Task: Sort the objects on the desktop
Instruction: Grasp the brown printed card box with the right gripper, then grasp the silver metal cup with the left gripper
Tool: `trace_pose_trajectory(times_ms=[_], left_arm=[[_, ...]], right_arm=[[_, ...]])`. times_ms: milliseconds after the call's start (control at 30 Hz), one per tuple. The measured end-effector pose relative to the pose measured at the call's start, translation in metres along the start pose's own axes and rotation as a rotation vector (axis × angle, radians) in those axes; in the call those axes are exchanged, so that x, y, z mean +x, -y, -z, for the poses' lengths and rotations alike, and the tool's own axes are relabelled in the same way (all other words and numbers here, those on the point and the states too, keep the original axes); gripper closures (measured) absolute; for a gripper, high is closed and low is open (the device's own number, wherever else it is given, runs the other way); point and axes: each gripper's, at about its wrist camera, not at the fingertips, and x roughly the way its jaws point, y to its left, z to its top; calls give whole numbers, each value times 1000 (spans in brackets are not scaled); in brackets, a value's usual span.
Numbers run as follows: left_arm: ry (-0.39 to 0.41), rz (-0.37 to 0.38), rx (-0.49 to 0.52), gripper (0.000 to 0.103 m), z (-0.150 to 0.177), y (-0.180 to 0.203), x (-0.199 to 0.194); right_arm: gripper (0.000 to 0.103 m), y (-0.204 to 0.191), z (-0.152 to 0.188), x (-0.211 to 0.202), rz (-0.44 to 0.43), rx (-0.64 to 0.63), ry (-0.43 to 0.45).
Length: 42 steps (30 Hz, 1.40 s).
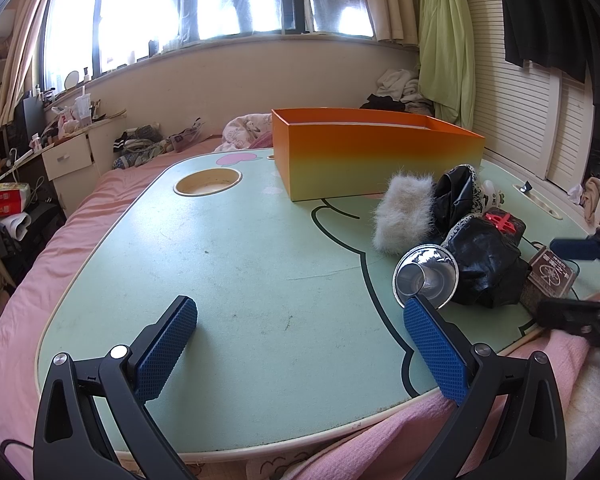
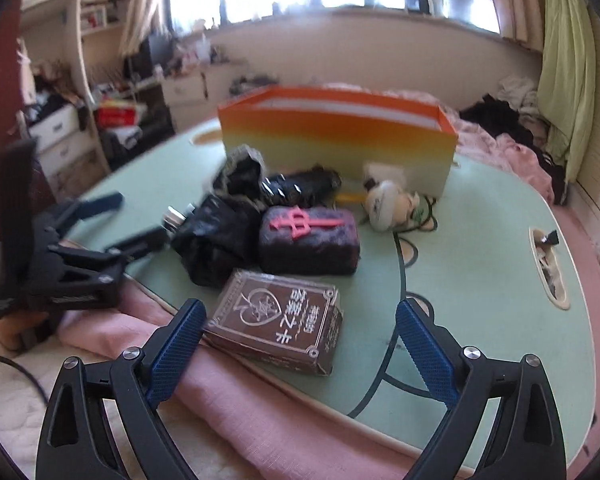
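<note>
An orange-to-yellow box [image 1: 376, 152] [image 2: 340, 136] stands open-topped at the back of the green table [image 1: 220, 264]. In front of it lies a pile: a white furry pouch [image 1: 404, 212], black bags [image 1: 488, 264] [image 2: 216, 236], a shiny steel cup [image 1: 426, 274], a dark plush block with a red mark [image 2: 310, 240], a brown card box [image 2: 276, 322] and a small white toy [image 2: 388, 204]. My left gripper [image 1: 300, 316] is open and empty over the bare table, left of the pile. My right gripper [image 2: 298, 318] is open, its fingers on either side of the brown card box, not touching.
The table sits on a pink bed [image 1: 100, 200]. It has a round cup hole [image 1: 208, 182] at the back left and a slot [image 2: 548, 264] on the right. A pink blanket [image 2: 236, 392] lies along the near edge. The left gripper's body [image 2: 60, 256] shows in the right wrist view.
</note>
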Motion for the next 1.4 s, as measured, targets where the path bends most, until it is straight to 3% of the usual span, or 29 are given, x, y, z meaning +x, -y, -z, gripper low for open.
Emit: trace_pose_trajectory(times_ms=[67,100,300,467,733,833,1000,1033,1133,1400], left_arm=[[0,-1,-1,0,0,0,0],[0,0,-2,0,0,0,-1],[-6,2,24,0,-4,2,-8],[19,69,-6,1,-16,-3,-23],[-51,159,-3,25,-30,1,-19],[-71,212,23,26,-28,13,-18],[-111,217,95,25,-32,33,-1],[-128,219,92,28,-32,33,4],[-125,203,82,71,-34,34,5],[-84,204,55,72,-32,29,-8]], right_arm=[[44,3,2,-2,2,11,34],[46,5,3,-3,-2,13,41],[47,18,15,-18,-38,78,114],[47,32,21,-32,-42,172,176],[47,34,19,-31,-66,175,162],[46,34,19,-31,-67,175,161],[46,33,20,-32,-69,167,160],[46,33,21,-31,-69,165,160],[46,33,22,-32,-69,166,164],[46,31,22,-35,-67,163,174]])
